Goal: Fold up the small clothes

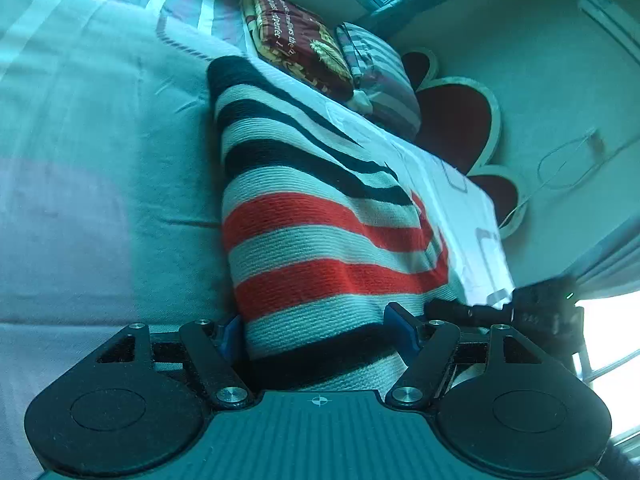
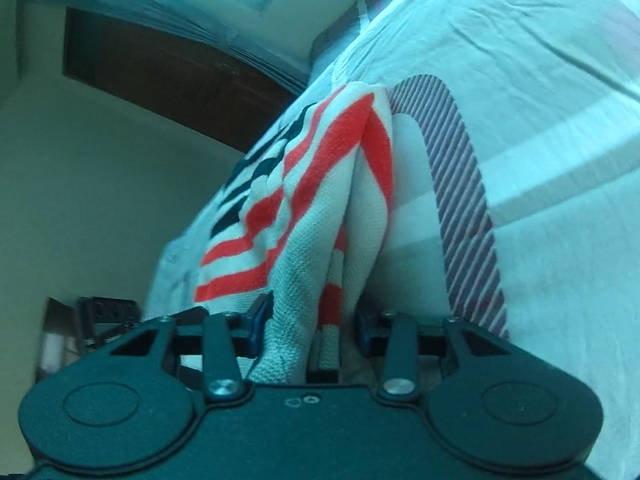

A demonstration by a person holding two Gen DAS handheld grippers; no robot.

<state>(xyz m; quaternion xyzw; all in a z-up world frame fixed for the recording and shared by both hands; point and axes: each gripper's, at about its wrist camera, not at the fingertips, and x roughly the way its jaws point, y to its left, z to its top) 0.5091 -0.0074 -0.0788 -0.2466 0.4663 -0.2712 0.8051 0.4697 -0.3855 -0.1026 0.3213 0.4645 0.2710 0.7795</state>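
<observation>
Two claws of mine are on one striped knit garment (image 1: 320,216) lying on the bed (image 1: 100,160). Farthest from it, out across the bed, the pale sheet is bare and creased. My left claw (image 1: 316,332) straddles the garment's near end, at the dark band; its blue pads sit at either side of the cloth, but I cannot tell whether they press it. Beyond the garment's far end lie a dark red printed blanket (image 1: 300,40) and a striped pillow (image 1: 380,76), with a red heart-shaped headboard (image 1: 456,120) behind them. My right claw (image 2: 310,324) has a bunched fold of the same garment between its blue pads, which look pressed against the knit. Just beside that fold, a curved striped band (image 2: 460,200) is printed on the sheet.
</observation>
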